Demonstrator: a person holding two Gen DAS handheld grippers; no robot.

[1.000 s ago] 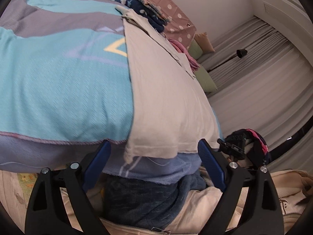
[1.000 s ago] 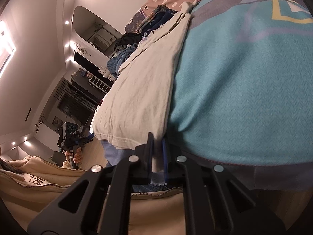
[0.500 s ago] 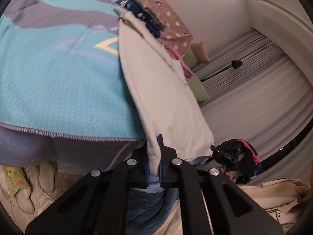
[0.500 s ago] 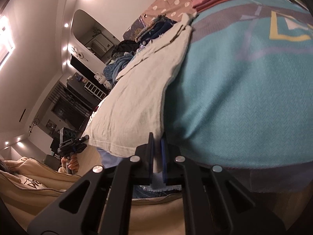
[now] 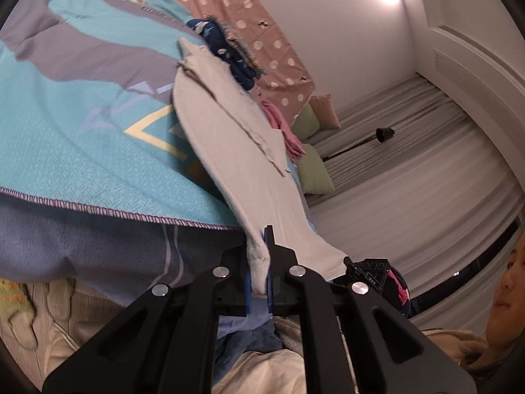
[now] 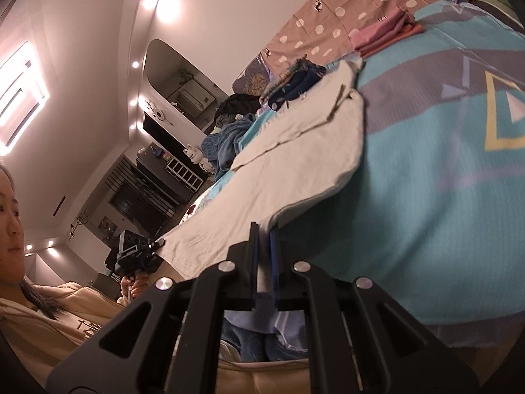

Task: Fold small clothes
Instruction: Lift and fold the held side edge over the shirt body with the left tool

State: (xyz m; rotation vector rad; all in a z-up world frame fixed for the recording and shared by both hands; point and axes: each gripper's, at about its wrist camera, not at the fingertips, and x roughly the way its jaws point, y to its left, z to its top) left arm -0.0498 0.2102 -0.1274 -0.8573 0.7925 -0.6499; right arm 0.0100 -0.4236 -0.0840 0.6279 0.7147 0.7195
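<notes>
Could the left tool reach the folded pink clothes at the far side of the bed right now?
Probably not: the left tool is shut on the beige garment's hem, and the pink clothes lie beyond it.

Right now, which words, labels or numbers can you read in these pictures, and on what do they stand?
None can be read for certain.
Dark print on the person's cream hoodie: partly hidden, unreadable.
Small dark lettering on the turquoise blanket: too blurred.
Marks on the other gripper's black body: too small.

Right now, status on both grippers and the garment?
Left gripper shut on beige garment hem. Right gripper shut on its other corner. Near edge off the blanket. Nothing in the way.
</notes>
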